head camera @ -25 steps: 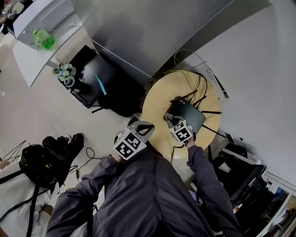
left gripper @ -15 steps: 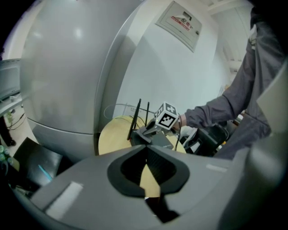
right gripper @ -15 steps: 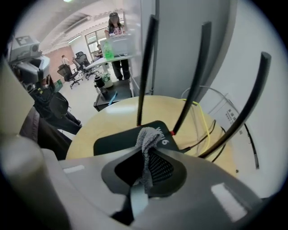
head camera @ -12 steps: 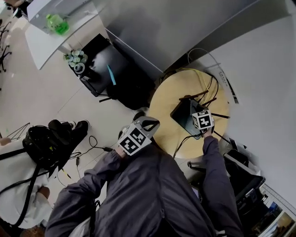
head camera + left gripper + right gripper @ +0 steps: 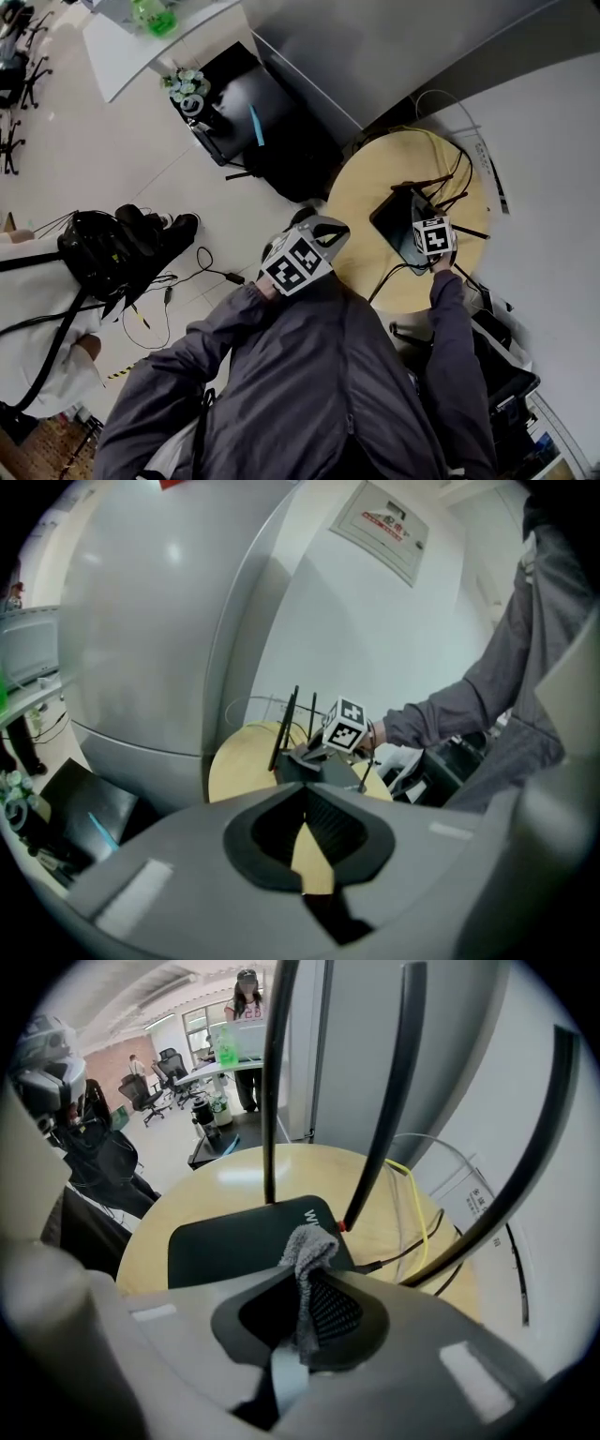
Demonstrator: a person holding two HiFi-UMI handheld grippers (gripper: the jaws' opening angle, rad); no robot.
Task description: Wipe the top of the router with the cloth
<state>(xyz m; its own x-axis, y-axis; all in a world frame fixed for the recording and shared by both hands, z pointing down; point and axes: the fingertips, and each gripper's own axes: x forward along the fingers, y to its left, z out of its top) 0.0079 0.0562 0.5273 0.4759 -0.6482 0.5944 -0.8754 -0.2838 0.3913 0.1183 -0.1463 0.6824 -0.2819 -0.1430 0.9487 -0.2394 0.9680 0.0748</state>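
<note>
A black router [image 5: 400, 218] with upright antennas [image 5: 276, 1082] lies on the round wooden table [image 5: 366, 202]. My right gripper [image 5: 305, 1274] is shut on a grey cloth [image 5: 307, 1247], whose bunched end rests on the router's top [image 5: 239, 1241] near the antenna bases. In the head view its marker cube [image 5: 434, 236] sits over the router's right side. My left gripper [image 5: 303, 794] is shut on nothing and is held off the table's near edge, its cube [image 5: 298, 263] close to my chest. From there I see the router [image 5: 302, 761] and the right cube [image 5: 345, 726].
Yellow and black cables [image 5: 419, 1215] trail off the router toward the wall. A curved grey wall [image 5: 375, 47] stands behind the table. On the floor are a black case [image 5: 246, 122] and a black bag [image 5: 112, 248] beside a person in white [image 5: 37, 328].
My right gripper slid with the cloth across the router's top, from its near-left edge to its right side. The left gripper stayed by my chest. The head view has shifted.
</note>
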